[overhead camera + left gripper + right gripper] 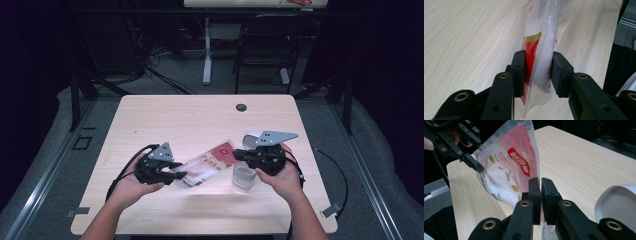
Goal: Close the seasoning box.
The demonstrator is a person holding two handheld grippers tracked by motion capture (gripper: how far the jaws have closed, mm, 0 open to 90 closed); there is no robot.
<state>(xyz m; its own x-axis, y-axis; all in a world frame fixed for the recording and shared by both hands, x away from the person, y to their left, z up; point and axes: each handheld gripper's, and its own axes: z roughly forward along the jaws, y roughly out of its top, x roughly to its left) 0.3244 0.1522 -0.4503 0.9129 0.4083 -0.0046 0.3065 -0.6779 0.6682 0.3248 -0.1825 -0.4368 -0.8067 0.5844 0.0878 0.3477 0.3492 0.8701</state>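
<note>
Room: dark studio, a folding chair and cables on grey floor beyond the far edge.
Table: pale wood, cable hole near its far edge.
Bag: clear pouch with red print and white powder, lifted off the near half of the table, stretched slantwise between both tools, probably to steady it for opening or pouring.
Cup: small translucent container standing just under the bag's right end, likely meant to catch the contents.
Left gripper: jaws partly closed, pads pressing the bag's lower end from both sides.
Right gripper: jaws nearly together, pinching the bag's thin upper edge.
Lid: white, round, just right of the right jaws.
</note>
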